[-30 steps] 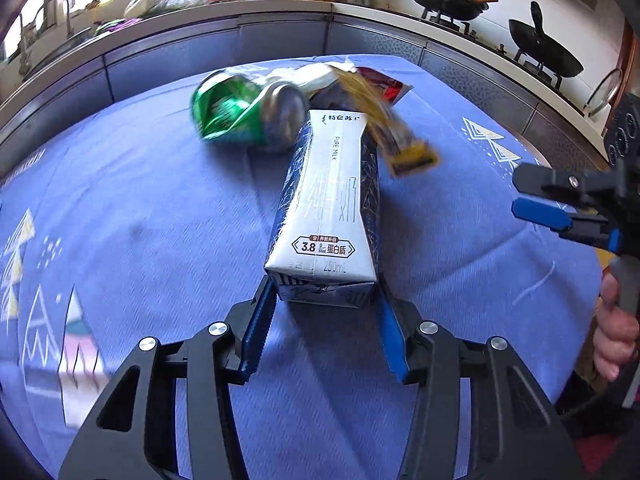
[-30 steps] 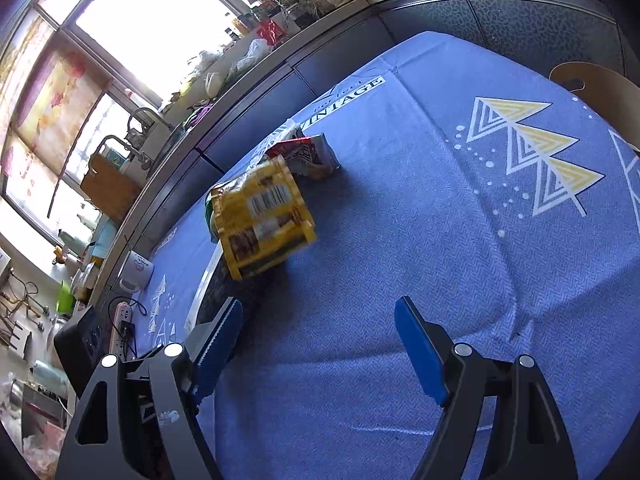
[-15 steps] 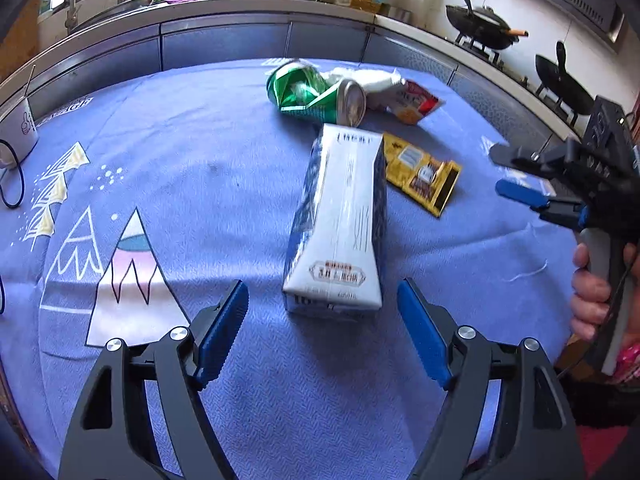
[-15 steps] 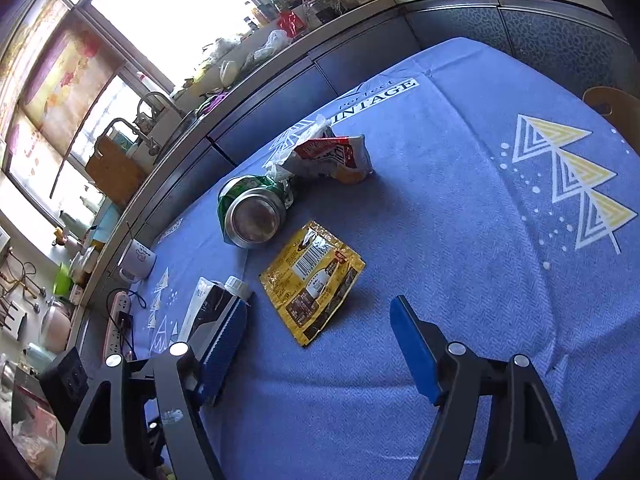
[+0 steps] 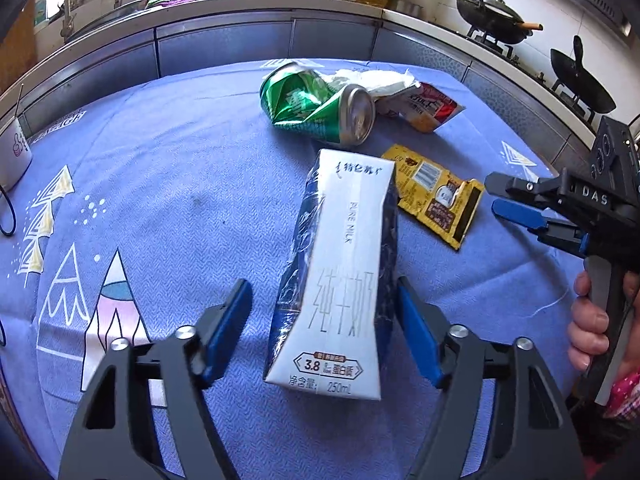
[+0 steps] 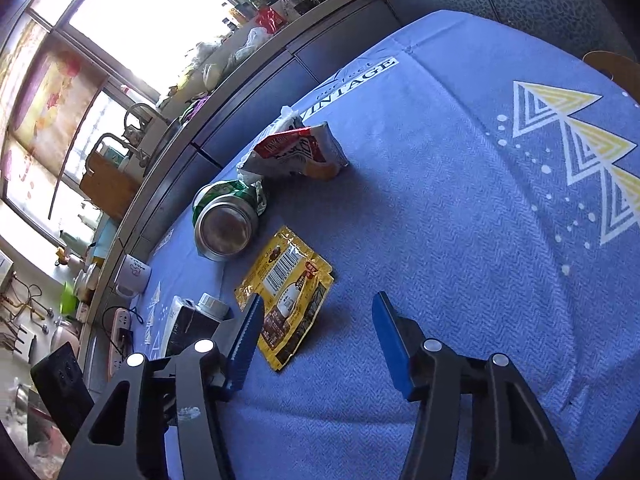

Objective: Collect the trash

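In the right wrist view the milk carton (image 6: 188,322) at eight o'clock is mostly hidden behind the right gripper's (image 6: 316,332) left finger; only its cap and top show. The crushed green can (image 6: 224,216) covers part of the white crumpled wrapper (image 6: 250,178). In the left wrist view the white mug (image 5: 12,152) at nine o'clock is cut off by the edge.

Both wrist views face the tablecloth (image 5: 160,208) closely, sharing the yellow sachet (image 6: 286,298).
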A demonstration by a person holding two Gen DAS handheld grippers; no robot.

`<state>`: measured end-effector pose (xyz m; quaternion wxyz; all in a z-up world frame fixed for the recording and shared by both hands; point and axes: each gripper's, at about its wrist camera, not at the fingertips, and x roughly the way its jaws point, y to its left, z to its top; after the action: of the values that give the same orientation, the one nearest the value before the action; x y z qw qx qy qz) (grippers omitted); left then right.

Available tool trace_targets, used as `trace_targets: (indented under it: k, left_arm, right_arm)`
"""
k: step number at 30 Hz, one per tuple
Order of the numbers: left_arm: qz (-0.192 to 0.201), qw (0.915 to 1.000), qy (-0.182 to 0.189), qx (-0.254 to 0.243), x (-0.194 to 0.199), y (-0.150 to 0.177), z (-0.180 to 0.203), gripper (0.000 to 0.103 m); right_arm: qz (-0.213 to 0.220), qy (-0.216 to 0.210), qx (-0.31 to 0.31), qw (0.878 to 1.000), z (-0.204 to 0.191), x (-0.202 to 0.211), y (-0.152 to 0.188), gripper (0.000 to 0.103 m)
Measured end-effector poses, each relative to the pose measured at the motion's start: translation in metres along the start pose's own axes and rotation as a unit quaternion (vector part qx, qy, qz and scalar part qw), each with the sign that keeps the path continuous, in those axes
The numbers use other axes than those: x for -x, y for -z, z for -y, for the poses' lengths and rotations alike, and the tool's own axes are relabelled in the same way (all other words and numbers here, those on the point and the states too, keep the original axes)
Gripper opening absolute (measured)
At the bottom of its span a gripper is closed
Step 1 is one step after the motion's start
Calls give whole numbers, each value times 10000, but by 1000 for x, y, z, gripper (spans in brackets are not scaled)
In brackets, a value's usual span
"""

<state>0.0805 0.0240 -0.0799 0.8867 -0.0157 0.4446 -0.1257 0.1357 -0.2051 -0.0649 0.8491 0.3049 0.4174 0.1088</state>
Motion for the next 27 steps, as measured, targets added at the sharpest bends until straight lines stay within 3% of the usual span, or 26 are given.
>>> trace_targets:
  k: [2,4,6,7,8,12,21,27]
  left_arm:
    - [-79,9999,100,50,-3,2,-2,56]
    - [-88,9999,47,10,-4,4,-2,54]
    - [-71,10000,-16,-38,-4,5,0,52]
    - [-69,10000,-18,-32,-4,5,0,52]
    - [-69,10000,-13,-14,-4,5,-1,52]
    - [-76,9999,45,94,-3,6,-6,51]
    - [-93,9997,161,177,5,10,-1,50]
    - [-169,9997,156,119,3,10,9,50]
  right_arm:
    - [-4,-12,74,10000,-5,-6,-1,57]
    - [-54,-64,157,9998,-13,-13,-1,54]
    - [-266,-193,265,9991,-20,-24,2,31]
    - [-420,-234,310,9984,-24,-32,5,13]
    - [-532,-250,337,9977,-26,-37,7,2]
    - [-499,-341,398,9974,-31,-33,13,1]
    - [-95,-472,702,9964,-29,28,27,1]
    - [-372,-604,756,9946,-21,49,55,1]
